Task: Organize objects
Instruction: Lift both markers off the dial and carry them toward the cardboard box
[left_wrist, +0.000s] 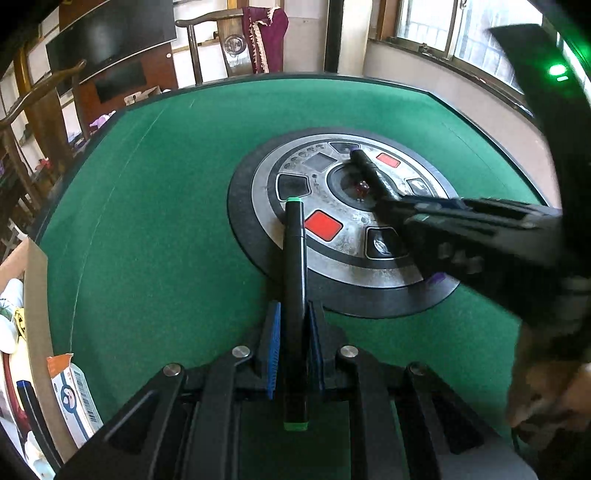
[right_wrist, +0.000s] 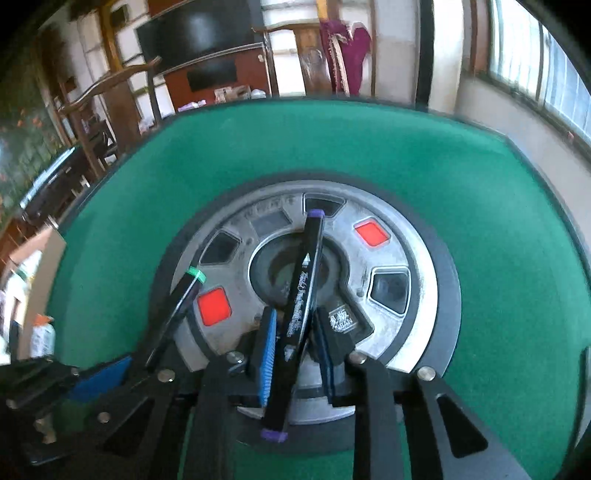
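Over the round metal hub (left_wrist: 332, 206) set in the middle of the green table (left_wrist: 166, 221), both grippers hold markers. The left gripper (left_wrist: 293, 347) is clamped on the green pen (left_wrist: 295, 295), which runs straight out between its blue pads, its far cap reaching over the near-left rim of the hub beside a red button (left_wrist: 323, 225). The right gripper (right_wrist: 293, 343) is clamped on the purple pen (right_wrist: 303, 295), whose far tip crosses the hub's central dome; its jaws pinch the barrel near the middle, the pen lying slightly askew between the pads. To the left of the hub, past the table edge, an open box (left_wrist: 35, 295) with packets in it looks like the likely place to put them, though that is a guess. To do the carry well, keep both grips firm, lift the pens clear of the hub before swinging them aside, move one hand at a time so the pens do not cross, and lower each inside the box wall before letting go.
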